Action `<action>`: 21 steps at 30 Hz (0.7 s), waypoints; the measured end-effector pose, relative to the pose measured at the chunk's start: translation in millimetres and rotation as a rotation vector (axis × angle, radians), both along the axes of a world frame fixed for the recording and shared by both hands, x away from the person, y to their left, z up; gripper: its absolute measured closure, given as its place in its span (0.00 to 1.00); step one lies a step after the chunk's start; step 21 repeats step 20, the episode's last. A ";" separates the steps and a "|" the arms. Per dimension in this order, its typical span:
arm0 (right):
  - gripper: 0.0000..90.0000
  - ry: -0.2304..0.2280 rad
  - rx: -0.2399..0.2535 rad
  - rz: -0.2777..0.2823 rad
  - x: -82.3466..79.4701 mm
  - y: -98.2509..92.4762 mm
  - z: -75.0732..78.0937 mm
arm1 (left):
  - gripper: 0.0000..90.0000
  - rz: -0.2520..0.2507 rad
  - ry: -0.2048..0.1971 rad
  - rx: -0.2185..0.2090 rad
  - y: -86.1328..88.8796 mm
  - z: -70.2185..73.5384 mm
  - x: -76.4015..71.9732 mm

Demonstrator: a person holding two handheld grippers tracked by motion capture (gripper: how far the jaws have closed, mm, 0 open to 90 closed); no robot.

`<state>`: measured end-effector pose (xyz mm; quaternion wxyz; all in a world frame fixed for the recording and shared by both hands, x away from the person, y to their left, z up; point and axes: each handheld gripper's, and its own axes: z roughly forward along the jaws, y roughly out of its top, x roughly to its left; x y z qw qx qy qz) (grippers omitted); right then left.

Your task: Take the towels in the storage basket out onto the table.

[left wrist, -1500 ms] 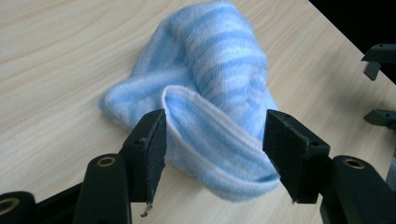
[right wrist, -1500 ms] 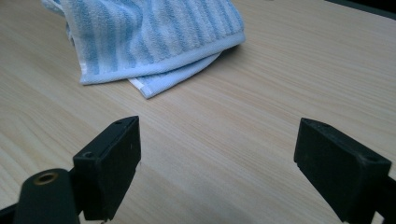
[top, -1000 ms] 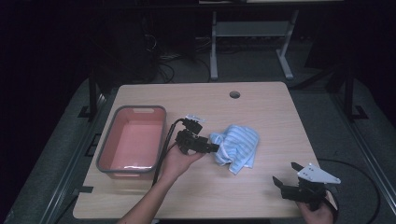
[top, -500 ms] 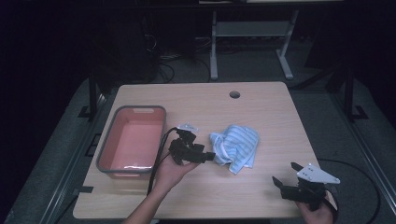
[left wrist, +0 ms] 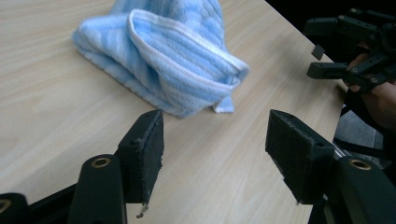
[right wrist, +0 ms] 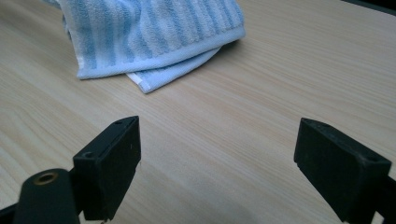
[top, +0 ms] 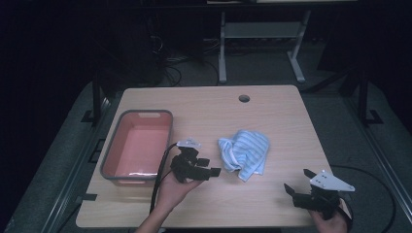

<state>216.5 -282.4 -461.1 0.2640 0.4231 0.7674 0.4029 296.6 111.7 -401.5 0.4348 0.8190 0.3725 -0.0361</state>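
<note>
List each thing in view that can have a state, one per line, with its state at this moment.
towel: crumpled in a loose heap on the table, held by neither gripper.
tub: upright, open-topped, nothing in it.
left gripper: jaws have just been opening, nothing between them, short of the towel.
right gripper: jaws wide open over bare table, nothing between them.
table: level, round hole near its far edge.

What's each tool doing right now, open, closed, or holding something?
Left tool: open, jaws just been opening, nothing between them; striped towel lies ahead on the table.
Right tool: open, holding nothing.
</note>
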 end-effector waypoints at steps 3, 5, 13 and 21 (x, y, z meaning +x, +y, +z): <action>0.16 0.001 -0.002 0.001 0.2 0.5 -0.4 | 0.40 -0.008 -0.010 0.012 0.8 -3.7 -7.3; 0.16 0.003 -0.004 0.000 0.2 1.1 -1.0 | 0.40 -0.007 -0.006 -0.002 2.1 -6.1 -11.6; 0.16 0.008 -0.010 0.004 0.2 1.6 -2.5 | 0.39 -0.032 -0.043 0.012 1.1 -15.4 -29.8; 0.16 0.009 -0.002 0.003 -2.1 3.1 -2.4 | 0.35 -0.040 -0.058 -0.024 4.7 -23.3 -36.5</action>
